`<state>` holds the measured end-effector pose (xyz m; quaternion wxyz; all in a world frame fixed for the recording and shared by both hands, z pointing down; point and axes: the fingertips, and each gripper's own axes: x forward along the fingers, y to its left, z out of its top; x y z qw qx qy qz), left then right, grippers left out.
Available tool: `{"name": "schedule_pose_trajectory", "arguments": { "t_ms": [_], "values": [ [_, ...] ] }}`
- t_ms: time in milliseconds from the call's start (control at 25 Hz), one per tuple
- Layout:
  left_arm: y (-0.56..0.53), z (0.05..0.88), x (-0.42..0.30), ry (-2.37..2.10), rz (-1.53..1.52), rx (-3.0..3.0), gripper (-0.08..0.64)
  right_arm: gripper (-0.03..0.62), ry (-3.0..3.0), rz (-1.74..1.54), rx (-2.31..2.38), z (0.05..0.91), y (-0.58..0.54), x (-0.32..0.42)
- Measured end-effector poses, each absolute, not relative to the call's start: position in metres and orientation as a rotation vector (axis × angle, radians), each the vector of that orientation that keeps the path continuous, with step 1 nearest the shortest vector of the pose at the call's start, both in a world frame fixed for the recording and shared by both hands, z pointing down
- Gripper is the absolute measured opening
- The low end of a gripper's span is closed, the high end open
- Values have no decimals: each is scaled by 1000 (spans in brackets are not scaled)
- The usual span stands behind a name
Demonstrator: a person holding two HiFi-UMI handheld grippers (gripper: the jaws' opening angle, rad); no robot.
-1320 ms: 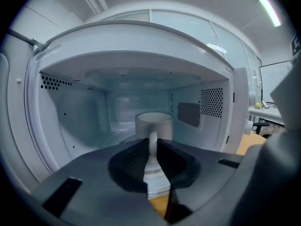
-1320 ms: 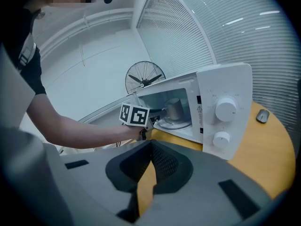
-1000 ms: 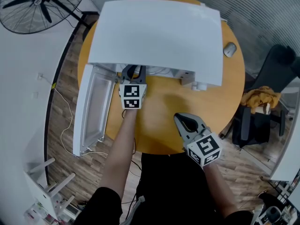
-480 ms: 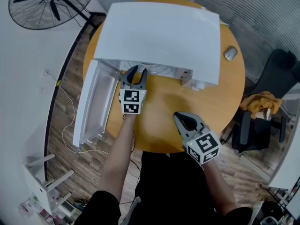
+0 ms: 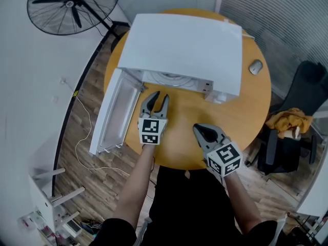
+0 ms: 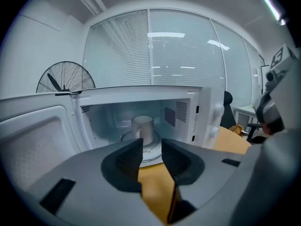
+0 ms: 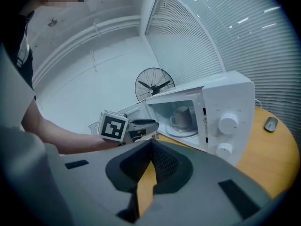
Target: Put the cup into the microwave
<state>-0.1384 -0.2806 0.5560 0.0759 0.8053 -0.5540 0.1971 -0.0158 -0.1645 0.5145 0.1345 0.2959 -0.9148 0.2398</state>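
Since the cup (image 6: 142, 128) stood upright on the turntable (image 6: 125, 136) inside the microwave (image 5: 189, 45), I held my left gripper (image 5: 160, 96) released and empty before the opening, right gripper (image 5: 199, 129) clenched on nothing; I judged the door (image 5: 114, 114), at frame left, needed one slow push.

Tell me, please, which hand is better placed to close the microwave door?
Left, probably: the left tongs are open, empty and right beside the open door; the right tongs are shut and farther away. The cup already stands in the microwave.
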Motion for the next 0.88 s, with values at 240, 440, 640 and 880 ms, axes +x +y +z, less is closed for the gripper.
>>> {"name": "schedule_pose_trajectory", "arguments": {
  "t_ms": [240,440,640,880],
  "values": [
    [-246,553,-139,-1632,533,2411,114,9,-2647,686,878,511,-156,-22],
    [-212,548,-141,-1600,514,2421,114,9,-2643,651,918,501,-139,-25],
    [-168,539,-144,-1552,490,2454,89,9,-2625,632,974,495,-108,-30],
    [-122,521,-143,-1535,453,2509,48,9,-2596,621,1060,489,-68,-30]
  ]
}}
